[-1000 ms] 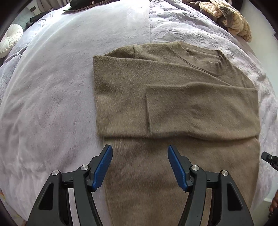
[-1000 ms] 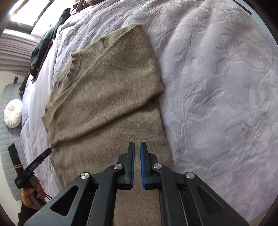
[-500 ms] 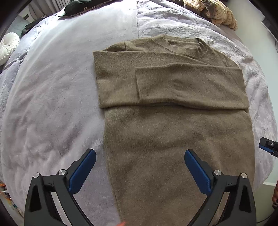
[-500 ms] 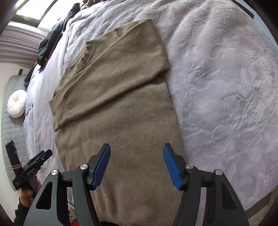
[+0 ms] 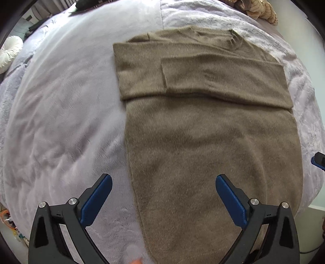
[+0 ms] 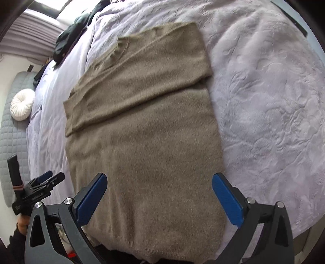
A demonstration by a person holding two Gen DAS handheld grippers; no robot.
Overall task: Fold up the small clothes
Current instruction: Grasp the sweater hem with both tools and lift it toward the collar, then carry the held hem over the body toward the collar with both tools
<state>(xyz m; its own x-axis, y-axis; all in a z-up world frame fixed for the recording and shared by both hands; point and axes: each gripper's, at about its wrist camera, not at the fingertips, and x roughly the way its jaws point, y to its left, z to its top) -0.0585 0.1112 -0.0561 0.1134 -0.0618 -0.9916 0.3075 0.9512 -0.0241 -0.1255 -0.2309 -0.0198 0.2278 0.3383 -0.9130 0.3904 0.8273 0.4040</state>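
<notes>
An olive-brown sweater (image 5: pixel 203 132) lies flat on the lilac bedspread (image 5: pixel 61 121), collar far, hem near me. Both sleeves are folded across the chest. It also shows in the right wrist view (image 6: pixel 146 142). My left gripper (image 5: pixel 163 200) is open wide and empty, hovering over the sweater's lower left edge. My right gripper (image 6: pixel 159 198) is open wide and empty above the lower part of the sweater, near the hem. The left gripper also shows at the left edge of the right wrist view (image 6: pixel 43 181).
A white round cushion (image 6: pixel 22 105) lies on a grey quilted surface (image 6: pixel 12 142) at the far left. Dark clothes (image 6: pixel 69 40) lie at the bed's far end. A tan striped garment (image 5: pixel 262 10) lies at the far right. The bed edge is near me.
Both grippers drew back toward the sweater's hem. The right gripper went from shut to wide open, and the left gripper opened wider.
</notes>
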